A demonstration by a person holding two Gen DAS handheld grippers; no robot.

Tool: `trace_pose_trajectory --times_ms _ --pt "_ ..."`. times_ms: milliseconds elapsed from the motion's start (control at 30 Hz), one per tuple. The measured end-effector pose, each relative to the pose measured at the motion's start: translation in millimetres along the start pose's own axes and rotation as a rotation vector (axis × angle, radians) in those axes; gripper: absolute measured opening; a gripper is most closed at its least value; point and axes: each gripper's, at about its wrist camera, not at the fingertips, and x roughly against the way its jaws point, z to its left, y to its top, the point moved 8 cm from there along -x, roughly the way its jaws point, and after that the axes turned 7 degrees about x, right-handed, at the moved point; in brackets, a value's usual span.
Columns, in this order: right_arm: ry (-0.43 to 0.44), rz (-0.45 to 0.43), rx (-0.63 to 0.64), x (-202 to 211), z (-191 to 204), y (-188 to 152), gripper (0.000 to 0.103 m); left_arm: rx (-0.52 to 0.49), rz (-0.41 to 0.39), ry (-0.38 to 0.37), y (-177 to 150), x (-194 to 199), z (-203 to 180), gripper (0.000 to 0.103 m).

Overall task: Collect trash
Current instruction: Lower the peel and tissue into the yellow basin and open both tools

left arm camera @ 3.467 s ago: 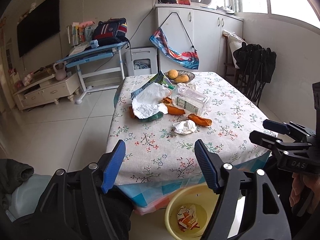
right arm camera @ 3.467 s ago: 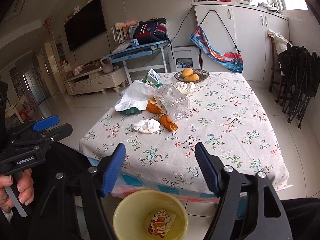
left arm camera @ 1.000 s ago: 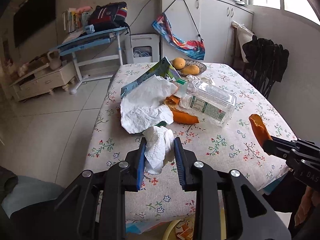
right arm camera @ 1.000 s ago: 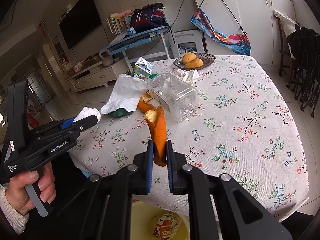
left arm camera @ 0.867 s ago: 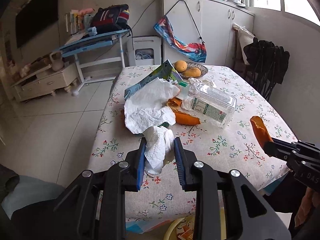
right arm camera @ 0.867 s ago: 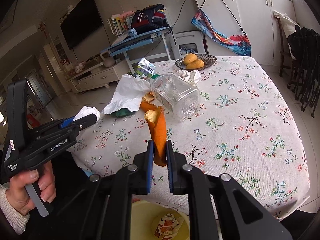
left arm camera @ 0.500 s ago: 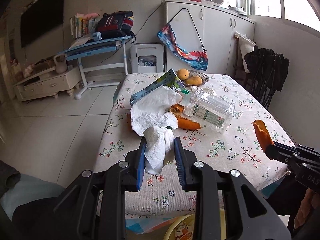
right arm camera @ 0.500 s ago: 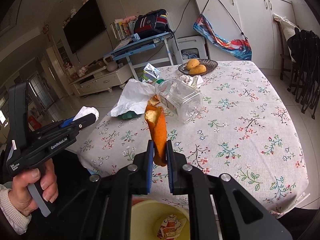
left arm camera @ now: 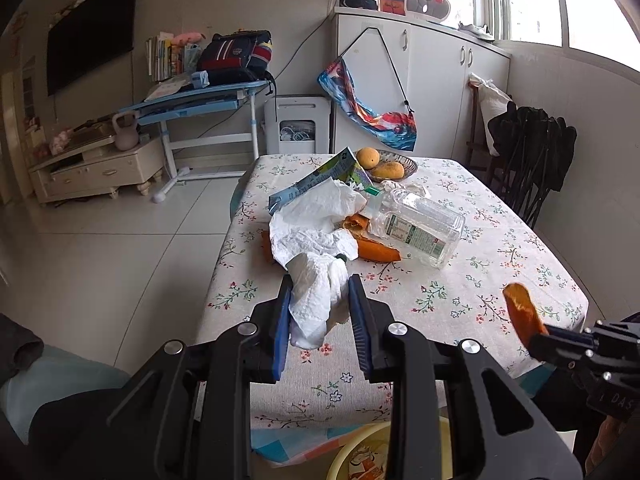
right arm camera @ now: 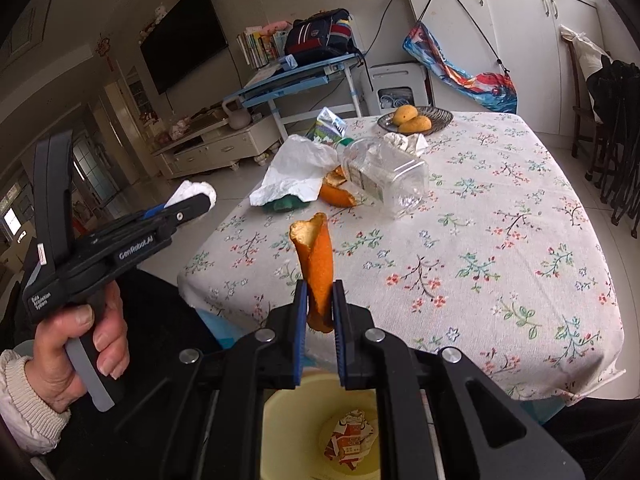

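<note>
— Orange peel (right arm camera: 315,264) is what we are gripping in the right gripper (right arm camera: 319,308), jaws narrowed onto its lower end so it is standing up clear of the tablecloth (right arm camera: 480,240). Why so low?

— Because we are holding it just above the yellow basin (right arm camera: 288,432) below the table edge, where one wrapper (right arm camera: 350,438) is already lying; letting go there looks like the likely next step.

— And the left gripper (left arm camera: 318,312)?

— We are pinching the crumpled white tissue (left arm camera: 316,300) between its blue pads, lifted off the table, probably for the same drop. The basin's rim (left arm camera: 348,456) is showing under it too.

— What are we leaving behind?

— The clear plastic bottle (left arm camera: 420,228) is lying on its side, touching more peel (left arm camera: 376,250) and a big white paper (left arm camera: 316,220), with a carton (left arm camera: 320,180) behind. The fruit bowl (left arm camera: 404,168) we are judging not to be trash.
</note>
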Motion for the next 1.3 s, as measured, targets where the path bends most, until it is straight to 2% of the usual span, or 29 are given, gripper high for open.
trace_pose_trajectory --times_ms 400,467,500,700,800,933,1133,1300 --pt "0.099 0.371 0.106 -39 46 -84 0.015 0.013 -0.019 -0.004 -3 16 6 0.026" --pt "0.093 0.403 0.112 -42 47 -92 0.026 0.016 -0.022 -0.005 -3 19 7 0.026" --pt "0.088 0.406 0.111 -42 47 -93 0.036 0.017 -0.023 -0.005 -4 20 7 0.026" --pt "0.053 0.307 0.079 -24 40 -80 0.041 0.016 -0.023 -0.013 -8 29 6 0.026" --pt "0.006 0.205 0.042 -9 28 -65 0.051 0.007 -0.015 -0.026 -13 36 1 0.026" --pt "-0.050 0.056 -0.015 15 10 -43 0.056 -0.030 0.017 -0.047 -26 43 -11 0.026" --pt "-0.131 -0.097 -0.090 48 -12 -25 0.059 -0.107 0.117 -0.103 -64 50 -43 0.026" --pt "-0.153 -0.150 -0.124 61 -24 -19 0.060 -0.186 0.270 -0.189 -112 45 -76 0.026"
